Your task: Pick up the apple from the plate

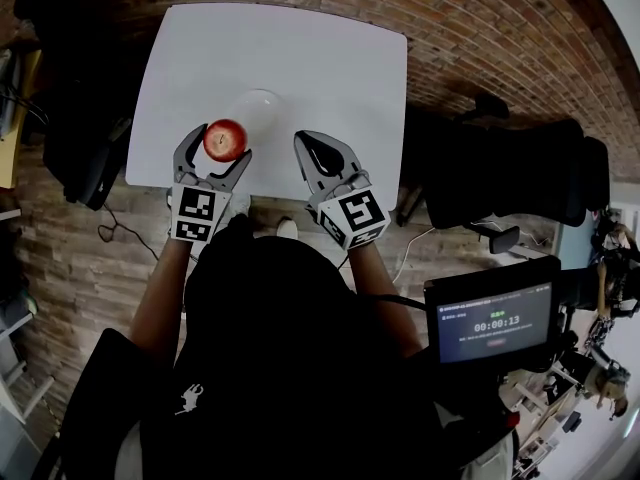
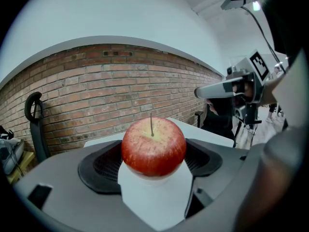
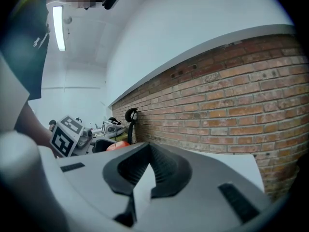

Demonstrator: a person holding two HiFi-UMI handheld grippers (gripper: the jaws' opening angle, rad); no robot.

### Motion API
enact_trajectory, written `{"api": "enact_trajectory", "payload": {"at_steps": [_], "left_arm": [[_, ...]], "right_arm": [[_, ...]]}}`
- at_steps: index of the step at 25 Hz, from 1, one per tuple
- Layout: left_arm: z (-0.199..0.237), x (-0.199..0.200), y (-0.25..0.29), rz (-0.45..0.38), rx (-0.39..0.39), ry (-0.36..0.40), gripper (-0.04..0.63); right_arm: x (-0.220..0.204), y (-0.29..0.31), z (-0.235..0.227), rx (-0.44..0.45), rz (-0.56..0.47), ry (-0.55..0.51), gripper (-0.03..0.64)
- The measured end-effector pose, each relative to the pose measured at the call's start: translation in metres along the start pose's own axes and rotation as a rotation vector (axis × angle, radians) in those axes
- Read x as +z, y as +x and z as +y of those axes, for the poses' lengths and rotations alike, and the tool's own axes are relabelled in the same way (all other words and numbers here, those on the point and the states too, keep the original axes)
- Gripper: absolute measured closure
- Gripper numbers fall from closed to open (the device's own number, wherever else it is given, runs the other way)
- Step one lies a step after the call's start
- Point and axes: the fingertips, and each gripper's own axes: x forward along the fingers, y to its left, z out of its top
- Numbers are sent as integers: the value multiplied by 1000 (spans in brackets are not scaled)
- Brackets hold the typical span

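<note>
Left gripper view: left gripper fingers clamped on the red apple at its sides, stem up, prob. so it lifts level w/o rolling. Head view: apple is over near-left rim of white plate, otherwise empty; can't tell if apple's clear of it. Right gripper fingers closed on nothing, held just beside plate over white surface, likely to keep out of the way.

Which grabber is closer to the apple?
Left. The left gripper has the apple between its jaws. The right gripper is off to the apple's right, jaws together, holding nothing.
</note>
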Motion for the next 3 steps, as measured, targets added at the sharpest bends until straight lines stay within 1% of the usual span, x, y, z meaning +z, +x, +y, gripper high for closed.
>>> {"api": "enact_trajectory", "payload": {"at_steps": [3], "left_arm": [[0, -5, 0, 7, -3, 1, 199]], "right_arm": [[-2, 1, 1, 4, 9, -1, 614]]}}
